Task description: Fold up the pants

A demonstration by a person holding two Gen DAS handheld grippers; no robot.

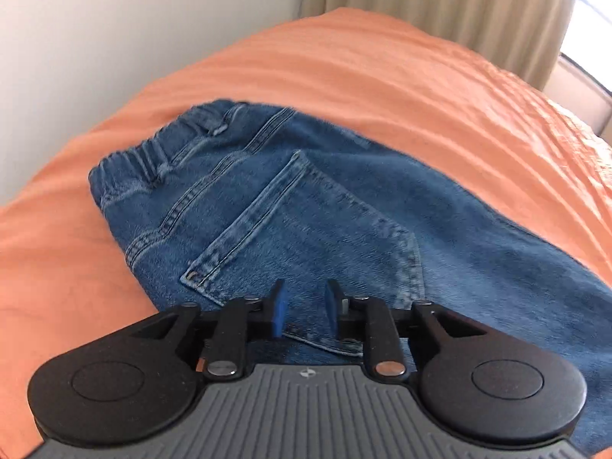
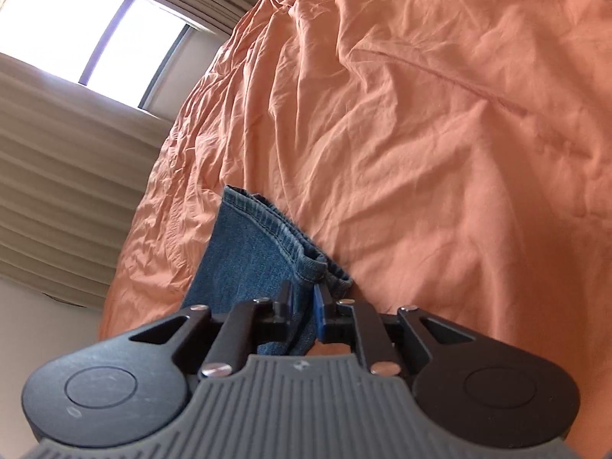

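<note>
Blue denim pants (image 1: 306, 206) lie on an orange bedsheet (image 1: 382, 76), elastic waistband at the far left and a back pocket facing up. My left gripper (image 1: 305, 308) hovers over the pocket's lower edge, its blue pads apart with nothing between them. In the right wrist view, my right gripper (image 2: 304, 302) is shut on the hem end of the pant legs (image 2: 260, 252), which stands up from the sheet (image 2: 440, 153) between the fingers.
A white wall (image 1: 134, 19) rises behind the bed on the left. Beige curtains (image 1: 440, 0) and a bright window (image 2: 95, 26) are beyond the far side of the bed. Wrinkled orange sheet surrounds the pants.
</note>
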